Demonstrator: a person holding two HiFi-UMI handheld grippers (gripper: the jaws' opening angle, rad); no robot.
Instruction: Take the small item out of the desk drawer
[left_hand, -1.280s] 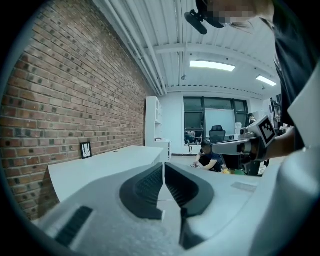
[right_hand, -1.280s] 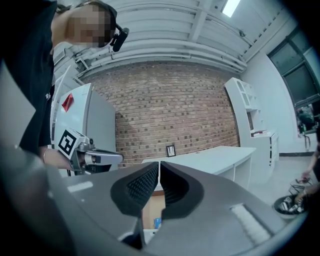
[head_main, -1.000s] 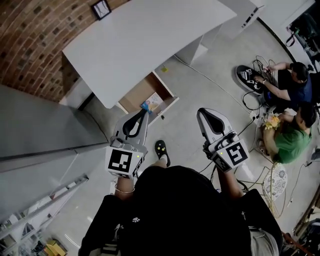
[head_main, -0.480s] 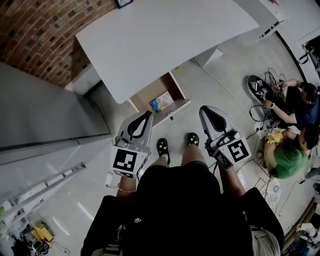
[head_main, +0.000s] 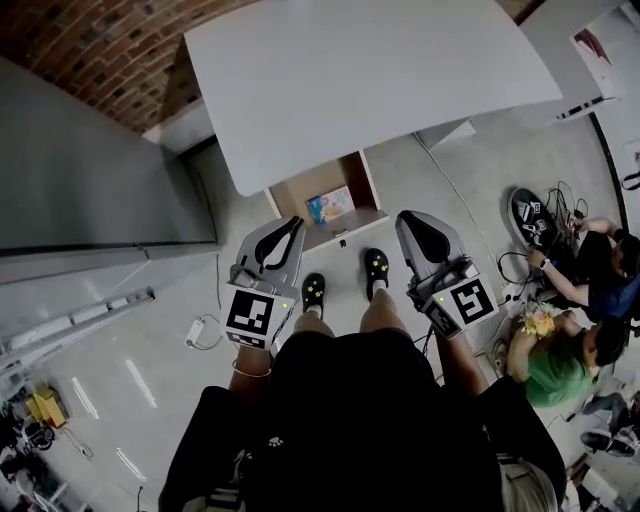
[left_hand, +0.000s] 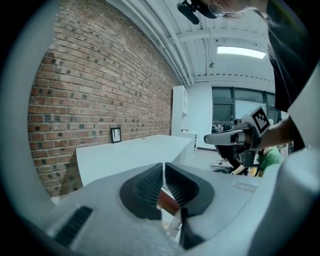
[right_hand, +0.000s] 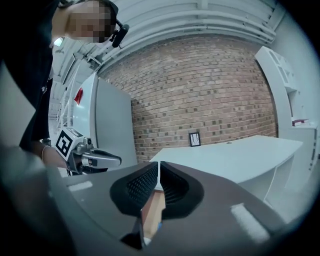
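Note:
From the head view, an open wooden drawer (head_main: 297, 196) sticks out from under the white desk (head_main: 380, 75). A small blue and white item (head_main: 331, 204) lies inside it. My left gripper (head_main: 292, 224) is shut and empty, held just in front of the drawer's left front corner. On the other side, my right gripper (head_main: 405, 222) is also shut with nothing in it, a little right of the drawer front. In the left gripper view the closed jaws (left_hand: 163, 175) point at the desk (left_hand: 130, 152). The right gripper view shows shut jaws (right_hand: 159, 175) with the drawer's wood (right_hand: 152, 212) below them.
A brick wall (head_main: 100, 40) runs behind the desk and a grey cabinet (head_main: 90, 170) stands at the left. My feet in black slippers (head_main: 345, 280) stand just in front of the drawer. Two people (head_main: 575, 320) sit on the floor at the right among cables.
The desk and drawer have come closer and lower in the head view, under both grippers. Both grippers have moved forward toward the drawer front. Both have stayed shut.

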